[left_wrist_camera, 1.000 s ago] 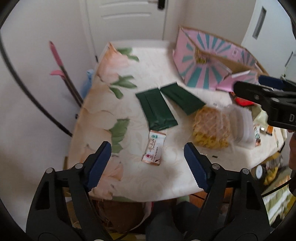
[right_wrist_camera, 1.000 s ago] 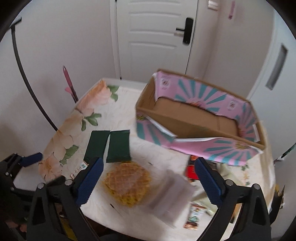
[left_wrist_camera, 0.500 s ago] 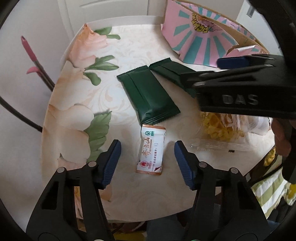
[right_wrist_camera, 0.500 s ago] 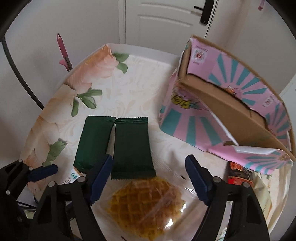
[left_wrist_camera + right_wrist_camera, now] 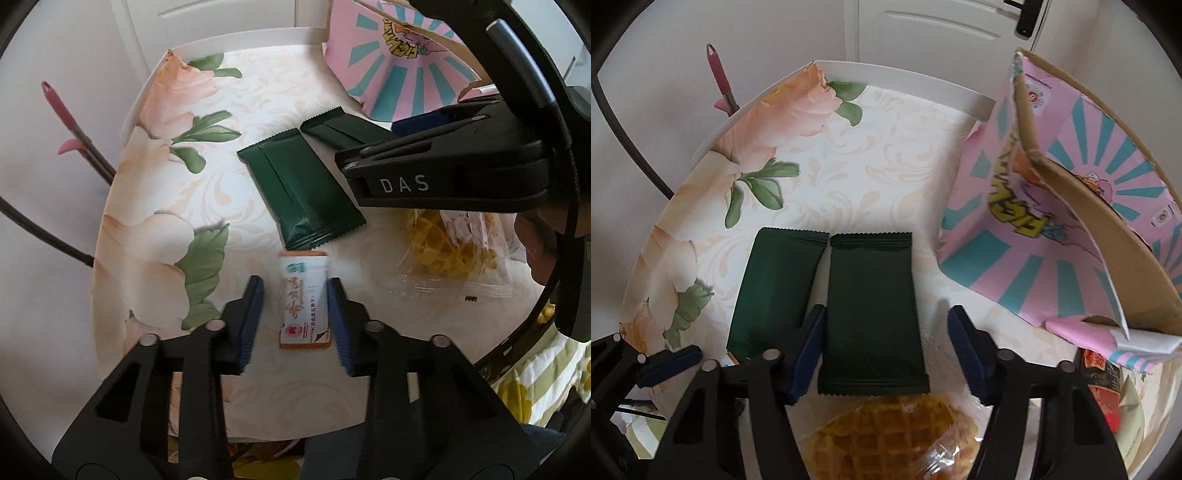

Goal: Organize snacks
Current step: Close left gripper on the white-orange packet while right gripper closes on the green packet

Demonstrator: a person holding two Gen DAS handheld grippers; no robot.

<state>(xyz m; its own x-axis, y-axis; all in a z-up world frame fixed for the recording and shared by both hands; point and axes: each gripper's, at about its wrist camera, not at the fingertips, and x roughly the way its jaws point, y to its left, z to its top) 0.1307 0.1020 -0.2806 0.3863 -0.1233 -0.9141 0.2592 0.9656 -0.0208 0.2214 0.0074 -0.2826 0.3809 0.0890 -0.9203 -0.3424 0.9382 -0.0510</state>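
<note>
A small white and orange sachet [image 5: 303, 300] lies flat on the flowered table. My left gripper [image 5: 295, 295] is open, its blue pads [image 5: 251, 314] on either side of the sachet, the right pad close to its edge. Two dark green packets lie side by side: one [image 5: 301, 192] just beyond the sachet, also in the right wrist view [image 5: 777, 291], the other [image 5: 871, 314] between my right gripper's fingers. My right gripper [image 5: 886, 325] is open over that packet. A clear-wrapped waffle [image 5: 890, 435] sits under the right gripper.
A pink and teal cardboard box [image 5: 1071, 236] stands open at the table's right. Red-wrapped snacks [image 5: 1102, 373] lie by its near corner. A pink-handled tool [image 5: 74, 125] leans on the wall left of the table. The right gripper's body [image 5: 443, 173] crosses the left wrist view.
Both grippers have dropped toward the table. The left fingers have narrowed around the sachet. The right gripper has moved forward from the waffle to the green packet.
</note>
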